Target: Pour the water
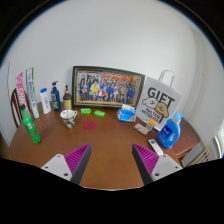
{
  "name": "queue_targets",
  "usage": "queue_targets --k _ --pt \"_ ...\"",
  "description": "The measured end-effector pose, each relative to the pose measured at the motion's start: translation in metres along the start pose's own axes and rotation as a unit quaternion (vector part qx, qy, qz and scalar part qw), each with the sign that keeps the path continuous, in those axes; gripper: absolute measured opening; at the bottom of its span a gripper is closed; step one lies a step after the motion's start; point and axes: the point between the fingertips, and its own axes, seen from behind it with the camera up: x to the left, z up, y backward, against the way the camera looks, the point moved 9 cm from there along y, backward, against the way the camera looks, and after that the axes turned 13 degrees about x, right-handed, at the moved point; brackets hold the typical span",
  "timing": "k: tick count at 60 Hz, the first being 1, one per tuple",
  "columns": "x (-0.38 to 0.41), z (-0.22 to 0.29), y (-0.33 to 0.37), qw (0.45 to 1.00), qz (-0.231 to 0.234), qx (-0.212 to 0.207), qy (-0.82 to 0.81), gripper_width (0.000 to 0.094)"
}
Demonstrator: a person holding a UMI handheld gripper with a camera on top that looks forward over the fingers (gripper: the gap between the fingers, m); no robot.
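Jaws wide, nothing held; gripper [111,158] poised above the near part of the wooden desk [105,140], pink pads [78,156] facing inward. Along the desk's far edge, against the wall: a framed group photo [106,88], a white "GIFT" bag [159,102] to its right. Toward the far left corner: a green bottle [30,125], smaller bottles [55,97], a white mug [68,117]. Blue objects [170,130] near the right edge. Water itself not discernible.

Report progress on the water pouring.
Done: nothing visible. In hand: nothing; the gripper is open and empty, well short of the items on the table. Left: everything. The green bottle stands upright and the white mug sits untouched beyond the fingers.
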Motion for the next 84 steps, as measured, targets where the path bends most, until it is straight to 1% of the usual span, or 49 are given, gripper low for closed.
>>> queue_targets --k 10,20,28,38,42,45,55,62,65,67,69,70,72,73,78,79,80,82,83,84 --pt "0.025 0.001 -0.002 1.0 -0.001 0.005 0.014 0.0853" --pt "0.09 -0.007 -0.002 1.0 0.017 0.014 0.016 0.0855" --pt "0.17 -0.022 -0.001 0.998 0.053 0.018 0.025 0.0856" --pt "0.282 -0.032 -0.01 0.993 0.108 0.001 0.04 0.0855" --pt "0.323 -0.03 -0.018 0.99 0.136 -0.008 0.031 0.0858" --pt "0.348 -0.025 -0.028 0.988 0.148 -0.019 0.026 0.086" --pt "0.406 -0.004 -0.08 0.988 0.145 -0.049 0.004 0.0857" --pt "0.428 0.008 -0.116 0.99 0.122 -0.067 -0.009 0.0826" --pt "0.435 0.013 -0.127 0.991 0.113 -0.071 -0.012 0.0803" --pt "0.437 0.015 -0.134 0.991 0.106 -0.074 -0.015 0.0768" --pt "0.439 0.015 -0.139 0.992 0.099 -0.075 -0.018 0.0705" --pt "0.44 0.016 -0.142 0.992 0.096 -0.075 -0.02 0.0651" --pt "0.437 0.018 -0.145 0.993 0.083 -0.08 -0.024 0.0576" --pt "0.436 0.019 -0.146 0.993 0.077 -0.084 -0.024 0.0511" --pt "0.436 0.021 -0.148 0.992 0.08 -0.087 -0.035 0.045" --pt "0.435 0.021 -0.149 0.992 0.08 -0.087 -0.036 0.0417" --pt "0.435 0.021 -0.149 0.992 0.08 -0.086 -0.037 0.0412" --pt "0.434 0.022 -0.149 0.992 0.081 -0.086 -0.039 0.0368" --pt "0.434 0.022 -0.148 0.992 0.083 -0.087 -0.039 0.037" --pt "0.434 0.022 -0.148 0.992 0.084 -0.088 -0.038 0.0329"
